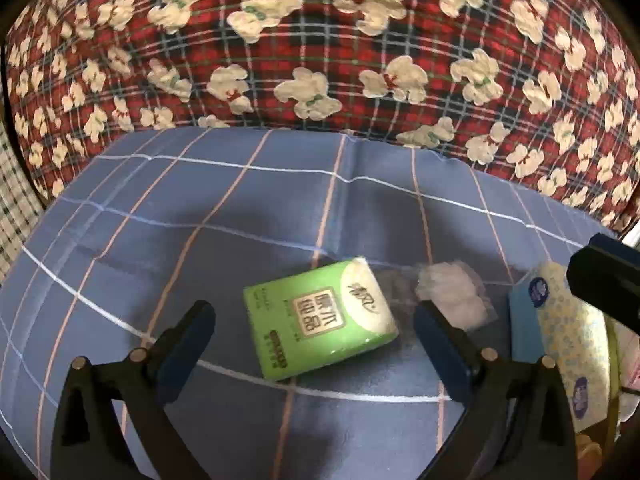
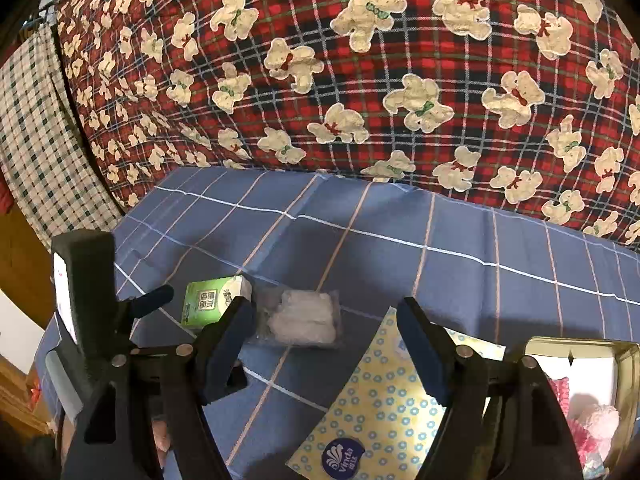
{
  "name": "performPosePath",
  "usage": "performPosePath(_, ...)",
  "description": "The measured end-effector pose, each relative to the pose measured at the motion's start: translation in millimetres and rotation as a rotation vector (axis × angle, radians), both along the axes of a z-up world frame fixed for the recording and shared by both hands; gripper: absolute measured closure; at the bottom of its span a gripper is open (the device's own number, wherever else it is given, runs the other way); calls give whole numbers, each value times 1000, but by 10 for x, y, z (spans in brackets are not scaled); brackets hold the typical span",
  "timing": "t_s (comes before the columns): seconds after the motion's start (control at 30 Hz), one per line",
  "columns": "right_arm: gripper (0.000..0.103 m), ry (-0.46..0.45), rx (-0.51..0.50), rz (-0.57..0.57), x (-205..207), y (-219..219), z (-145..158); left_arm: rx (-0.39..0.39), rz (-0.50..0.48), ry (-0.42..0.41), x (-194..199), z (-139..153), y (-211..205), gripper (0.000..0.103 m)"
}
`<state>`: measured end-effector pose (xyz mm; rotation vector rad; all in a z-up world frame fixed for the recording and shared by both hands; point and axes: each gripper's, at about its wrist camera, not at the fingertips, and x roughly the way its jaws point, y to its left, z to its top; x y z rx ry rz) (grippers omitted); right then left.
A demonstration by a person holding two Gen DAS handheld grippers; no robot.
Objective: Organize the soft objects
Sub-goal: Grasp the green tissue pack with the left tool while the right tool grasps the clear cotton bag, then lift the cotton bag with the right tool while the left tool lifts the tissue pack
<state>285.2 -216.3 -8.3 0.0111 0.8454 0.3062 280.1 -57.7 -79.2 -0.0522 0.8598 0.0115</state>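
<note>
**Tissue packs on the blue checked bed, both tongs open**

Blue checked bedsheet (image 1: 168,240) fills the lower half of both my views, with a red plaid quilt printed with cream teddy bears (image 1: 320,40) heaped behind it.

My left tongs (image 1: 314,340) hang just above the sheet with the jaws spread wide, gripping nothing. Between them lies a small green plastic-wrapped tissue pack (image 1: 320,320), flat on the sheet and skewed at an angle; neither finger touches it. Just to its right I see a clear plastic pouch of white cotton-like material (image 1: 452,296), partly behind the right finger.

My right tongs (image 2: 324,344) are also wide open and empty. Under and between their fingers lies a yellow soft tissue pack with blue ring dots and a Vinda logo (image 2: 380,412), flat on the sheet. The pouch and the green pack sit further left, close together. At the far right stands a gold-rimmed tin (image 2: 628,364) holding something fluffy and pink (image 2: 596,420).
</note>
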Motion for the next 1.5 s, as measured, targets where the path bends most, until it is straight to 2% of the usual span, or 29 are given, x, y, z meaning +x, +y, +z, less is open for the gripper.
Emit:
performPosePath(0.07,26,4,-2,4,2,12,-13,5,8,-6,5,-19,19,3)
performPosePath(0.13,26,7,-5,10,3,32,-25,-15,-8,-5,-6,-54,69,16)
performPosePath(0.17,26,10,-8,14,9,46,-33,-30,-27,4,-5,-79,84,28)
performPosePath(0.27,26,26,-10,24,43,85,-59,-31,-76,5,-66,-108,107,30)
performPosePath(0.37,26,47,-24,37,92,145,-98,-24,-83,3,-106,-112,162,30)
performPosePath(0.53,26,97,-65,63,214,282,-186,-45,-30,1,-126,-98,386,30)
performPosePath(0.7,26,188,-108,82,372,433,-354,-59,9,-8,-140,-89,484,30)
performPosePath(0.87,26,302,-87,83,508,462,-535,-44,32,-19,-159,-71,525,30)
performPosePath(1.17,26,353,-165,79,656,579,-650,-47,51,-9,-154,-82,568,30)
performPosePath(1.33,39,333,-247,100,653,678,-724,-52,48,-9,-168,-79,563,30)
performPosePath(1.37,46,321,-255,103,646,683,-716,-53,47,-9,-170,-78,562,30)
performPosePath(1.4,55,308,-255,107,641,680,-702,-53,47,-8,-170,-77,559,30)
performPosePath(1.5,62,289,-227,123,615,663,-676,-61,49,-13,-175,-69,561,30)
